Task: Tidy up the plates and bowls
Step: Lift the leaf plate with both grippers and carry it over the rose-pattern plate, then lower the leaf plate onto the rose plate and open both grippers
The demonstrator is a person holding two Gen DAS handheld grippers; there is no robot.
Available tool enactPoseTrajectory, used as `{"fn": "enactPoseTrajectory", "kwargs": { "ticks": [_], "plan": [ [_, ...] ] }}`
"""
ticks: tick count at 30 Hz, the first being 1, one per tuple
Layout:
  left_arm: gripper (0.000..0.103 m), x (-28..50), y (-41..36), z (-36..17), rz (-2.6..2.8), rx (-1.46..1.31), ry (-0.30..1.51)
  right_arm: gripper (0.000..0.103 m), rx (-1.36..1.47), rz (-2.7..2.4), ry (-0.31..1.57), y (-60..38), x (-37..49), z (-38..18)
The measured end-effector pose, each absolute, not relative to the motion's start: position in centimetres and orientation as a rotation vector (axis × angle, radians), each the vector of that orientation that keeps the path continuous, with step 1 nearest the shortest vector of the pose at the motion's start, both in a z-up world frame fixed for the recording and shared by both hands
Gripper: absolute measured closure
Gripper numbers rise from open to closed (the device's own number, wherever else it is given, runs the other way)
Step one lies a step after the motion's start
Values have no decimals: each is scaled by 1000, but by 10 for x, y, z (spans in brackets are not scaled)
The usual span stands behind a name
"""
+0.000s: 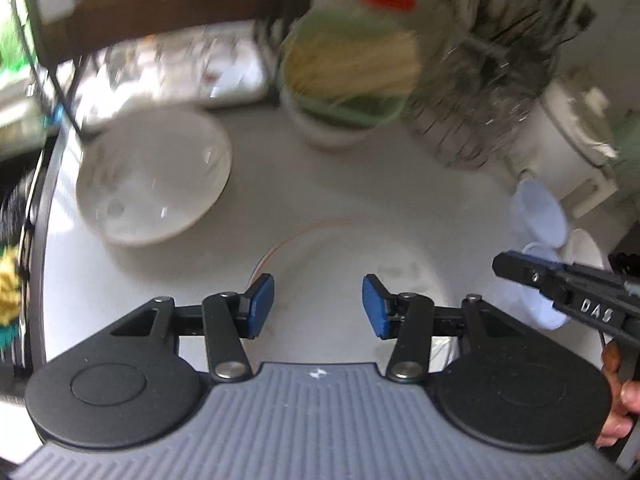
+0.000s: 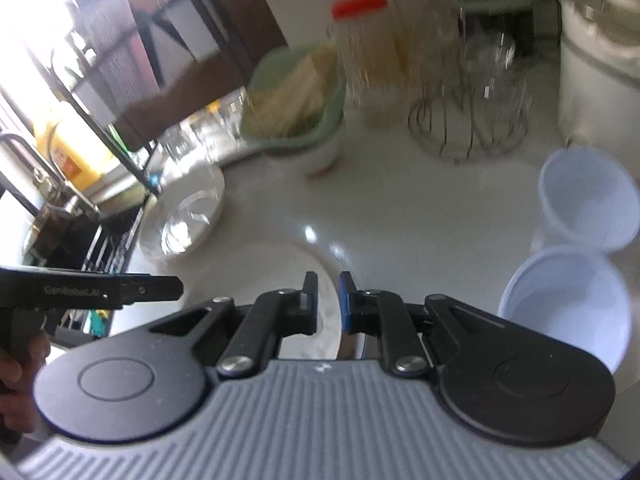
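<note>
Right gripper [image 2: 328, 304]: jaws nearly closed, clamped on the right rim of the plate [image 2: 280, 264]; the rim passes edge-on between the two pads.
Left gripper [image 1: 318, 306]: jaws stand apart, blue pads [image 1: 262, 304] clear of any object; the plate's face [image 1: 360, 264] shows in the gap between them, no contact seen.
Plate, position: directly below and ahead of both grippers, over the white counter [image 1: 360, 184]; whether it rests on the counter or is lifted cannot be told.
Plate, orientation: round, so no long axis; face upward toward the cameras, thin orange line along its far-left rim in the left wrist view.
Large white bowl [image 1: 154, 178]: upright, mouth up, left of the plate, near the counter's left edge.
Two small pale bowls [image 2: 588, 196]: right of the plate, one behind the other, mouths tilted toward the camera.
Green container of pale sticks [image 1: 348, 68]: at the back of the counter, standing in a white cup.
Red-capped jar [image 2: 360, 4]: behind the green container.
Wire rack [image 2: 468, 120]: back right, holding clear glasses.
Hands: one hand [image 1: 620, 404] on the right gripper's handle, seen at the edge of the left wrist view.
Image quality: background heavily blurred.
</note>
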State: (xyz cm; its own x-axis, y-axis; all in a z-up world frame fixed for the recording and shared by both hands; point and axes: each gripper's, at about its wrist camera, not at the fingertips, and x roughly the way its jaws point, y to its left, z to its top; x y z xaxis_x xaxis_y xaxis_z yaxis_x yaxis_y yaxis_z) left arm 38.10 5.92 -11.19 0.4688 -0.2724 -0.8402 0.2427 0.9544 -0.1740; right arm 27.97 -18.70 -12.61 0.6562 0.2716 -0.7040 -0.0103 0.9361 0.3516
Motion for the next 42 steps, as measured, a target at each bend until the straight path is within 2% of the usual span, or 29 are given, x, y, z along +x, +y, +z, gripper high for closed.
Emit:
{"fn": "enactPoseTrajectory", "kwargs": {
  "ticks": [18,28,42],
  "plan": [
    [49,312,17,-35,-310,-59,764,89,257,191,629,-223,222,-44],
    [49,268,-5,-30,-278,-81,716,89,193,232,561,-239,182,-36],
    [49,218,-5,-48,-178,-112,718,89,150,316,557,-237,156,-46]
  ]
}}
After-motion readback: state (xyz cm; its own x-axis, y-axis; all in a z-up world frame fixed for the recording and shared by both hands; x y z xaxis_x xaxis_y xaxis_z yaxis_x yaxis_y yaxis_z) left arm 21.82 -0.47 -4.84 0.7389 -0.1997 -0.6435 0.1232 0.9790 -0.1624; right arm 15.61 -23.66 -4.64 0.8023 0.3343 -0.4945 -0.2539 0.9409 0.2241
